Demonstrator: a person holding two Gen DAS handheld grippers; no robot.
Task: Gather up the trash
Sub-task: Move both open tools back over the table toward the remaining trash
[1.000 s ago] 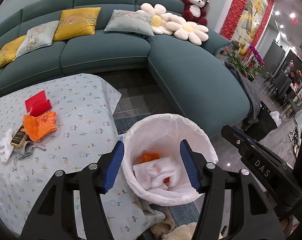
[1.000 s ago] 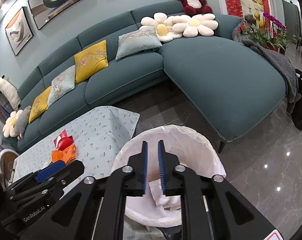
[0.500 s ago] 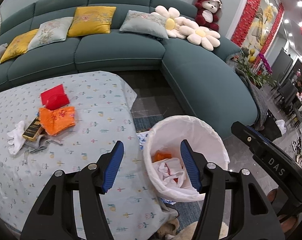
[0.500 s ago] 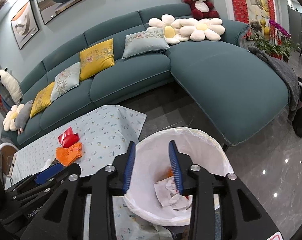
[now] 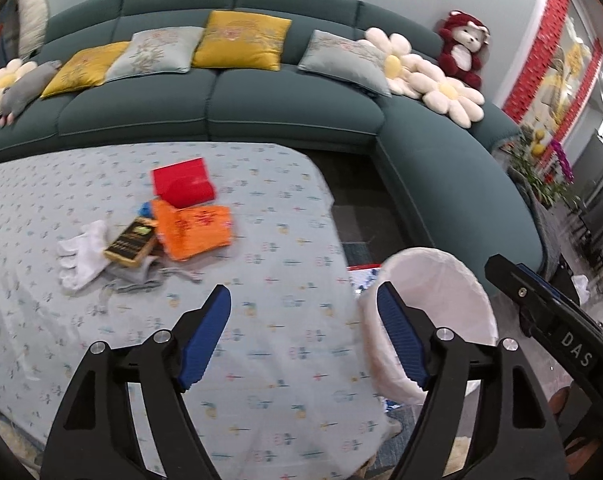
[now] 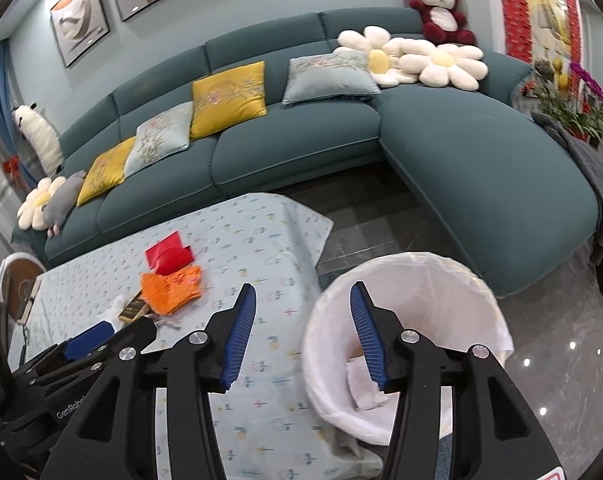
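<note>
Nearest, the left tongs point(image 5: 303, 312) hang with blue pads spread wide and empty above the counter point(image 5: 293, 344) draped in a pale patterned cloth; the right tongs point(image 6: 303, 308) are likewise apart, straddling the counter's edge and the white-lined round trash bin point(image 6: 497, 320) on the floor just right of it, crumpled white paper inside. Farther left on the cloth lie a white glove point(image 5: 83, 252), a dark gold-printed packet point(image 5: 131, 242), an orange wrapper point(image 5: 197, 230) and a red folded packet point(image 5: 185, 186), clustered together. Beyond stands a teal sectional sofa point(image 6: 301, 148).
</note>
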